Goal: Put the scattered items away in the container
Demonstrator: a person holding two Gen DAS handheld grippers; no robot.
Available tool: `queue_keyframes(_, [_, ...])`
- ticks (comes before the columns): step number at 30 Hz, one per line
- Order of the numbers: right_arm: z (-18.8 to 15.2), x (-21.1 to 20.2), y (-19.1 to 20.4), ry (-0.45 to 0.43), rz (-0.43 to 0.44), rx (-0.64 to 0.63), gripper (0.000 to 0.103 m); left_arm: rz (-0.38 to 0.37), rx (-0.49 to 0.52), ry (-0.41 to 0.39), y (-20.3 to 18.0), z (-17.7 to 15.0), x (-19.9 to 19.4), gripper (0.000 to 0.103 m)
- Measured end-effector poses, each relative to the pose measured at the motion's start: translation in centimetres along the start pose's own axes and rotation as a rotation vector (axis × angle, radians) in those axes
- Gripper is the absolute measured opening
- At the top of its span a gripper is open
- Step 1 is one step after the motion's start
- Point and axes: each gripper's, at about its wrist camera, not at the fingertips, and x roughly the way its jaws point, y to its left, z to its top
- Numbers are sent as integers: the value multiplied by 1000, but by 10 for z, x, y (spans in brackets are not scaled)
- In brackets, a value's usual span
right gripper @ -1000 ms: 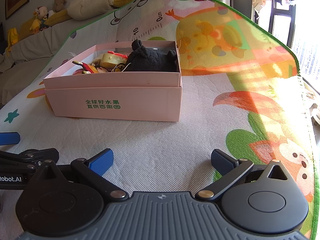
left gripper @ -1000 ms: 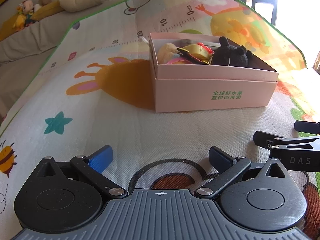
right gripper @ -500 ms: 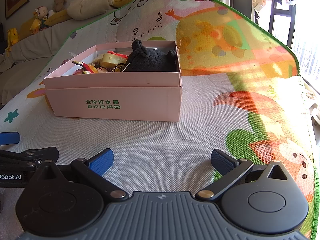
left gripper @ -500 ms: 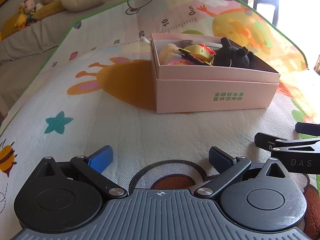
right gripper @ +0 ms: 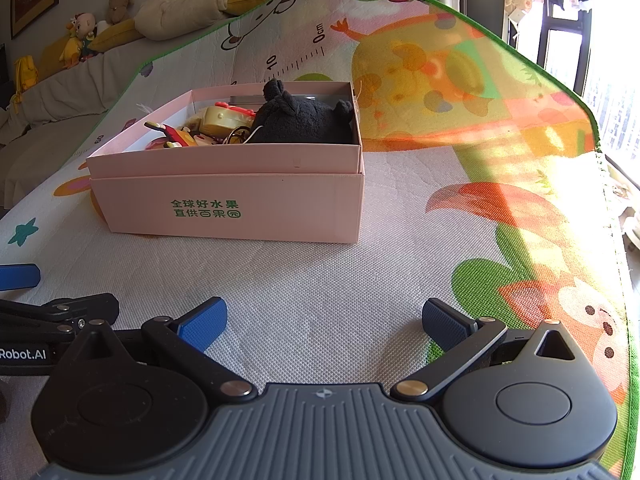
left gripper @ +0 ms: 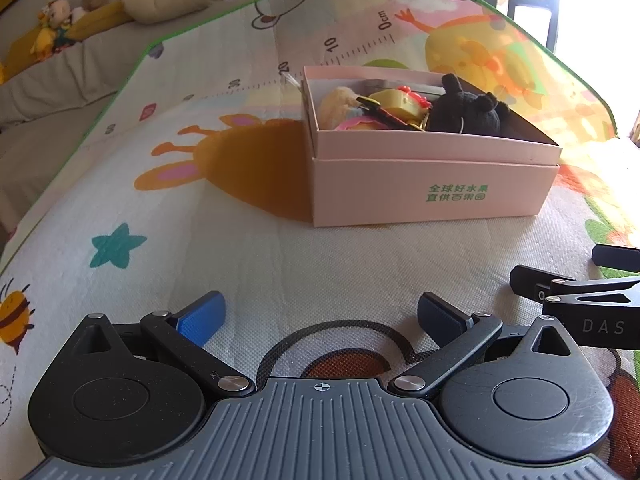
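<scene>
A pink cardboard box [left gripper: 432,192] [right gripper: 240,208] with green print stands on the colourful play mat [left gripper: 240,256] [right gripper: 400,280]. Inside it lie a black plush toy [left gripper: 468,114] [right gripper: 304,120], a yellow and red toy [left gripper: 396,106] [right gripper: 224,118], a beige plush [left gripper: 336,106] and other small items. My left gripper [left gripper: 320,314] rests low over the mat in front of the box, open and empty. My right gripper [right gripper: 324,320] is also open and empty, a little way in front of the box. Each gripper's side shows at the edge of the other's view.
A grey sofa [right gripper: 60,92] with cushions and stuffed toys [right gripper: 80,36] runs along the back left. A bright window with dark frames [right gripper: 560,28] is at the right. The mat's green edge [right gripper: 612,208] drops off on the right side.
Almost nothing has moved. The left wrist view has shifted very slightly, so the box sits a touch lower and further right in it. Both grippers stay open.
</scene>
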Motion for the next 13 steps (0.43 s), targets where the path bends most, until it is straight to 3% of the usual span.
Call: queue_keyframes(13, [0, 0, 0, 0, 0, 0, 103, -3, -2, 4, 0, 2, -1, 103])
